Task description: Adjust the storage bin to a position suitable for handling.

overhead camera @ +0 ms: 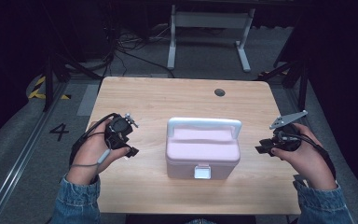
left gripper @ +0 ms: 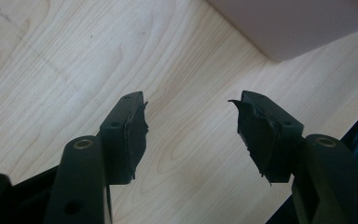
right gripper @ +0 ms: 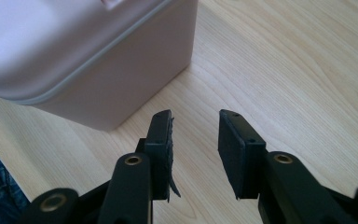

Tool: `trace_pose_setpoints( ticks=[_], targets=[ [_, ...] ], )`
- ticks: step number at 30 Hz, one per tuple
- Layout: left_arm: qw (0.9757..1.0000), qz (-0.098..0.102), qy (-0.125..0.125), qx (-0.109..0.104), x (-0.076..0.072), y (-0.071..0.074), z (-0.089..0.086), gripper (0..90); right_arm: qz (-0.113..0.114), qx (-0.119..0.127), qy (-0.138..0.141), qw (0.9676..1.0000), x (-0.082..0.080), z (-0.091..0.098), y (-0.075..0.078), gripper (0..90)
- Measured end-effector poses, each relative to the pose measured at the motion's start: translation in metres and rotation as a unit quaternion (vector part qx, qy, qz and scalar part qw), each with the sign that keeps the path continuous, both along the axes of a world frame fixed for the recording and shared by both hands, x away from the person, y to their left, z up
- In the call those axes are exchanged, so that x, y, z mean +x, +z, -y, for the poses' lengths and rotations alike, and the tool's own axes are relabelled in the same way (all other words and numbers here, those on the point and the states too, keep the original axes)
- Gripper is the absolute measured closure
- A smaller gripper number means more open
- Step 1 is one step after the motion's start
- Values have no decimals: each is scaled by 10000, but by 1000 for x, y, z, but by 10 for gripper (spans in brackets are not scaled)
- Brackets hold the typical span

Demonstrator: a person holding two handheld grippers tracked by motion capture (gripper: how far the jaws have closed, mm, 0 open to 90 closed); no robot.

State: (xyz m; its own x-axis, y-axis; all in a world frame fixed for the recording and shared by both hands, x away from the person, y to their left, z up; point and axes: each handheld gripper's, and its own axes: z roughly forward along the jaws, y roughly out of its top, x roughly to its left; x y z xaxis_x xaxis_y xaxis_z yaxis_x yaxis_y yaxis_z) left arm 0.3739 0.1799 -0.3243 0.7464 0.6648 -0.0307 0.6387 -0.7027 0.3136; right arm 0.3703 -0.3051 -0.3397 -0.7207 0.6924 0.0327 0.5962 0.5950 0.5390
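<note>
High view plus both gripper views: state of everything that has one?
pink box: lid shut, front latch down, upright on the table.
white handle: folded toward the back of the lid, untouched.
left gripper: jaws open, nothing between them, left of the box, clear of it.
right gripper: jaws open, nothing between them, right of the box, clear of it.

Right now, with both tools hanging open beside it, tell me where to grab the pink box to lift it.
Take the box by its white handle, coming from above. The handle looks folded toward the far edge of the lid, with a straight bar across the box's width that jaws could probably close on. The rounded walls look too wide for one tool. The latch faces the person and appears closed.
</note>
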Motion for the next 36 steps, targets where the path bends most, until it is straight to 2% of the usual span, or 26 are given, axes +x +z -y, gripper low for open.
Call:
trace_pose_setpoints(
  ticks=[1,4,8,14,20,24,26,28,36],
  targets=[
    [9999,128,-49,-91,0,1,0,420,2,60,-6,10000,0,1,0,645],
    [9996,177,-70,-202,0,2,-1,415,44,172,19,9998,0,3,-2,617],
    [9994,210,-118,-241,-1,3,-2,413,158,213,31,9996,-1,5,-1,605],
    [9978,359,-286,-476,-2,11,2,420,79,278,-56,9996,-6,9,-1,591],
    [9946,501,-584,-694,1,21,12,425,87,316,-134,9994,-11,16,-1,582],
    [9922,579,-798,-757,7,28,22,412,73,312,-222,9992,-13,20,-2,577],
    [9918,599,-817,-780,8,29,24,403,74,317,-235,9992,-14,21,-2,575],
    [9897,694,-911,-857,12,35,32,387,62,343,-271,9990,-17,23,-2,571],
    [9861,761,-1127,-951,16,39,49,386,57,335,-342,9988,-21,28,-4,565]
  ],
)
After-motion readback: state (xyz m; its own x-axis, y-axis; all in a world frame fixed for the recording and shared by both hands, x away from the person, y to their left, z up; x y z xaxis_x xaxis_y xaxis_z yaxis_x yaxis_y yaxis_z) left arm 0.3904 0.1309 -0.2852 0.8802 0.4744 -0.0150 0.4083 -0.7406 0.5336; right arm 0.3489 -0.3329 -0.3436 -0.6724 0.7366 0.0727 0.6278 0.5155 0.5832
